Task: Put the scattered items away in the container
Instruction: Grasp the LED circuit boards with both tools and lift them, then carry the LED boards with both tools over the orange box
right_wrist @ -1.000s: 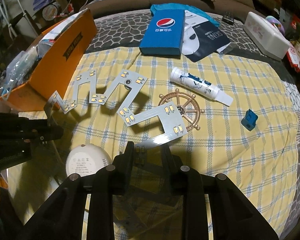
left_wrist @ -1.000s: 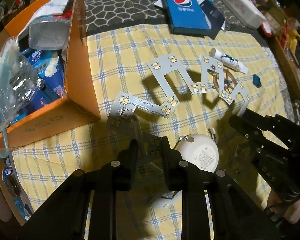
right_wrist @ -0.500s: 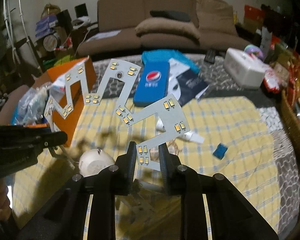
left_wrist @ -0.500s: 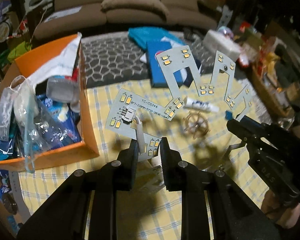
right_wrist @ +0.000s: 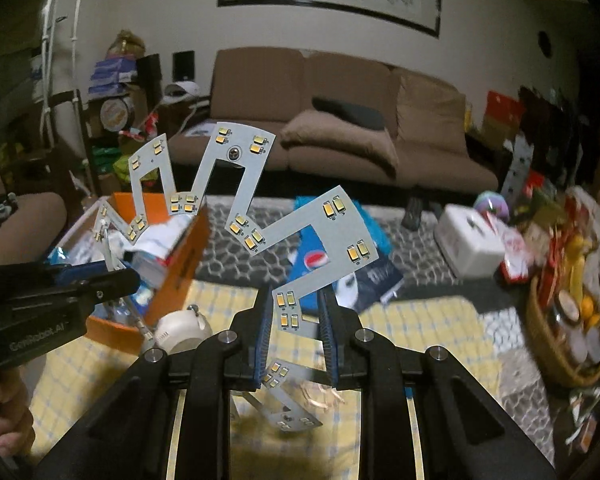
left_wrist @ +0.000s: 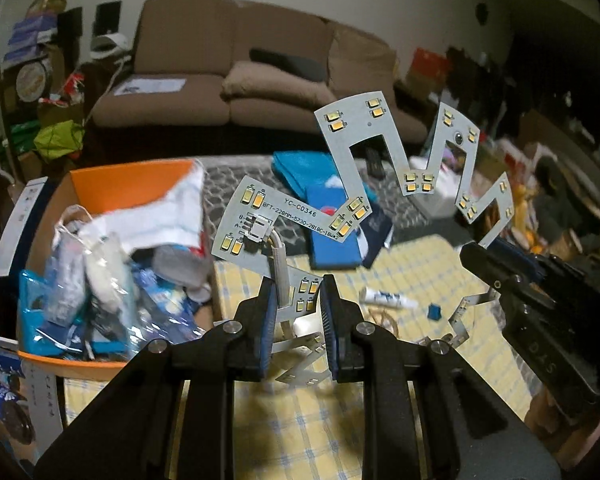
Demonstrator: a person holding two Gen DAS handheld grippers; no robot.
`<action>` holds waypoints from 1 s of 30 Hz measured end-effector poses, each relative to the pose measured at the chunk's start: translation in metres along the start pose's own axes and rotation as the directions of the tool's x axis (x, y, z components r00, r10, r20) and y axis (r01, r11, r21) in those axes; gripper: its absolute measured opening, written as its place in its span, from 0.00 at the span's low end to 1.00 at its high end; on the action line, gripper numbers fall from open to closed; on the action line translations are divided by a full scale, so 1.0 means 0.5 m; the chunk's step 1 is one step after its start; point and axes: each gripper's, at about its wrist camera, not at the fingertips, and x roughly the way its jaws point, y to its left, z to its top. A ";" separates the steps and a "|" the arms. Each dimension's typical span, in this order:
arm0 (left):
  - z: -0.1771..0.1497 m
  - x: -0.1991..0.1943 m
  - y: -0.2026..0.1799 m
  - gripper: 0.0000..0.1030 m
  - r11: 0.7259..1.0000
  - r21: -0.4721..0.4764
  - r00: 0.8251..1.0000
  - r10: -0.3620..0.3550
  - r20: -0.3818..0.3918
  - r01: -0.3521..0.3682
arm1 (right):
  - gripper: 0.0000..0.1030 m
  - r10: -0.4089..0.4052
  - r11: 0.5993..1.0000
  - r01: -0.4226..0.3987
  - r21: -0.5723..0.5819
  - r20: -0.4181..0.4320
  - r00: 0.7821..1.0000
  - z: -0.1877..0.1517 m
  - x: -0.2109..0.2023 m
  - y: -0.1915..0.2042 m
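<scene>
A zigzag LED strip board (left_wrist: 288, 210) hangs in the air between both grippers. My left gripper (left_wrist: 298, 300) is shut on one end of it, by its connector wire. My right gripper (right_wrist: 294, 312) is shut on the other end; the board (right_wrist: 300, 224) arches up to the left in that view. The orange box (left_wrist: 112, 184), full of packets and bags, stands at the left and shows in the right wrist view (right_wrist: 184, 256). A white round lamp driver (right_wrist: 180, 330) hangs below near the box. The right gripper also shows in the left wrist view (left_wrist: 500, 272).
On the yellow checked cloth (left_wrist: 416, 272) lie a white tube (left_wrist: 384, 299), a small blue block (left_wrist: 434, 311) and a brown ship's wheel (left_wrist: 384, 320). A blue Pepsi box (right_wrist: 312, 260), a white tissue box (right_wrist: 468, 240) and a basket of goods (right_wrist: 568, 320) sit beyond.
Both grippers have lifted the LED board off the cloth and higher into the air, toward the orange box. The views have tilted up to show the sofa and wall.
</scene>
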 end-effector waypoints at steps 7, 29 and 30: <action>0.053 -0.068 0.071 0.19 0.997 -0.035 0.990 0.075 0.122 -0.071 | 0.20 0.059 0.997 -0.056 -0.050 0.047 0.997 0.091 0.008 0.072; 0.059 0.007 0.505 0.19 0.890 -0.357 0.958 0.247 -0.144 -0.283 | 0.20 0.269 0.914 -0.348 -0.210 -0.331 0.905 0.203 0.363 0.433; 0.052 0.029 0.510 0.19 0.887 -0.357 0.954 0.250 -0.165 -0.294 | 0.20 0.260 0.917 -0.343 -0.203 -0.346 0.901 0.193 0.385 0.435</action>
